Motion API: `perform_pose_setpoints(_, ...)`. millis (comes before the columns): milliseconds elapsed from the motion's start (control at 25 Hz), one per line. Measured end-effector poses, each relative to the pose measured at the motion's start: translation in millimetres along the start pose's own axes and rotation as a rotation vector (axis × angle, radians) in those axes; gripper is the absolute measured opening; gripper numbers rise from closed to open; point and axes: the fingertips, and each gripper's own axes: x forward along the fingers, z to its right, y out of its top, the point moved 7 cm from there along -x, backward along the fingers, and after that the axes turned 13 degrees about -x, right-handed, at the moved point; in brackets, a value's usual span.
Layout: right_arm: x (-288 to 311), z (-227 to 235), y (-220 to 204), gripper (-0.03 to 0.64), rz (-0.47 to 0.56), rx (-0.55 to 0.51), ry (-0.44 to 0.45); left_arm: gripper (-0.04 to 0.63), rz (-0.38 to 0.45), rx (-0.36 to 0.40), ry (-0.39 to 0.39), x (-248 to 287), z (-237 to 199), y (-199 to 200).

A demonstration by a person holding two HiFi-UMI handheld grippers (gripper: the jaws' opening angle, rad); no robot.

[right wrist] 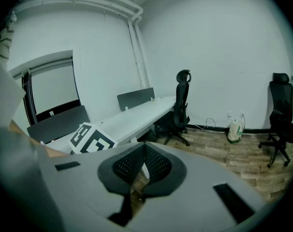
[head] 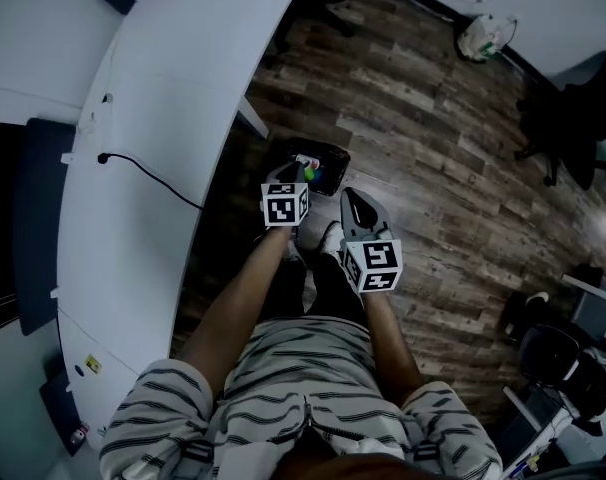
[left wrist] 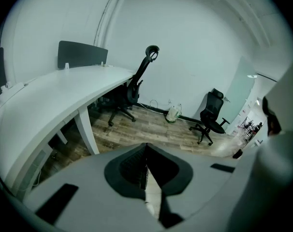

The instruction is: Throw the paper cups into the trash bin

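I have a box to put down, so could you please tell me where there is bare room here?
The white desk is bare along its curve, between the dark dividers and the floor-side edge; one black cable crosses it. The wood floor is open between trash bin and white bag. Crowded: right edge, around the chairs.

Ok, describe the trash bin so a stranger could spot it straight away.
Find the long white curved desk above the wood floor. The trash bin stands on that floor beside the desk's edge. It is the only dark, open-topped box, with colourful scraps inside.
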Motion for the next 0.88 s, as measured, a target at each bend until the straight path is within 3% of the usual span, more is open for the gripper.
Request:
perform_pose_setpoints(320,-9.9,-0.4,25.9,0.009,0.044,-0.021,0.01,0.023,0.084,-0.007,-0.035,-50.1,21.4,10.4)
perform_pose_setpoints(880,-30.2,-3.2,62.9,0.009,0.121,-0.047,0.019,0.023,0.235,0.071,-0.117,-126.7,46.6,44.1)
